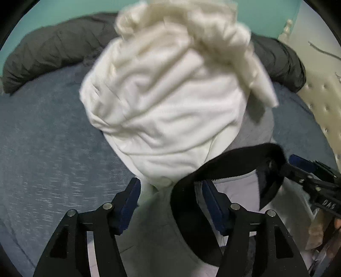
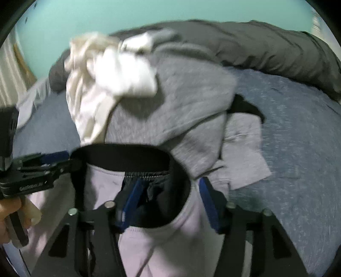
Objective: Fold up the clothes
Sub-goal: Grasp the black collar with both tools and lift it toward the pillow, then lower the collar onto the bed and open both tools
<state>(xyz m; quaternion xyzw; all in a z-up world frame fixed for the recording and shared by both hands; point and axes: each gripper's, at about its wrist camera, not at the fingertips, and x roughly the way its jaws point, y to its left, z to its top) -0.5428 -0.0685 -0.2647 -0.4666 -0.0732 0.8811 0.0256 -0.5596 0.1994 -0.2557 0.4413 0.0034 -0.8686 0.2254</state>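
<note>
A heap of clothes lies on the blue bed cover (image 1: 42, 149): a crumpled white garment (image 1: 166, 102) on top of a grey sweatshirt (image 2: 187, 95). In front lies a pale lilac garment (image 2: 153, 245) with a black elastic waistband (image 2: 127, 156). My left gripper (image 1: 172, 191) has its jaws wide apart, and the waistband (image 1: 223, 164) drapes over its right finger. My right gripper (image 2: 169, 189) is also wide apart, with dark fabric bunched around its left finger. Each gripper shows in the other's view, its tip at the waistband: the right gripper (image 1: 285, 166) and the left gripper (image 2: 68, 162).
A dark grey quilt (image 2: 266, 42) runs along the far side of the bed below a teal wall (image 2: 85, 19). A cream tufted headboard (image 1: 319, 95) stands to the right in the left wrist view. A hand (image 2: 10, 213) holds the left gripper's handle.
</note>
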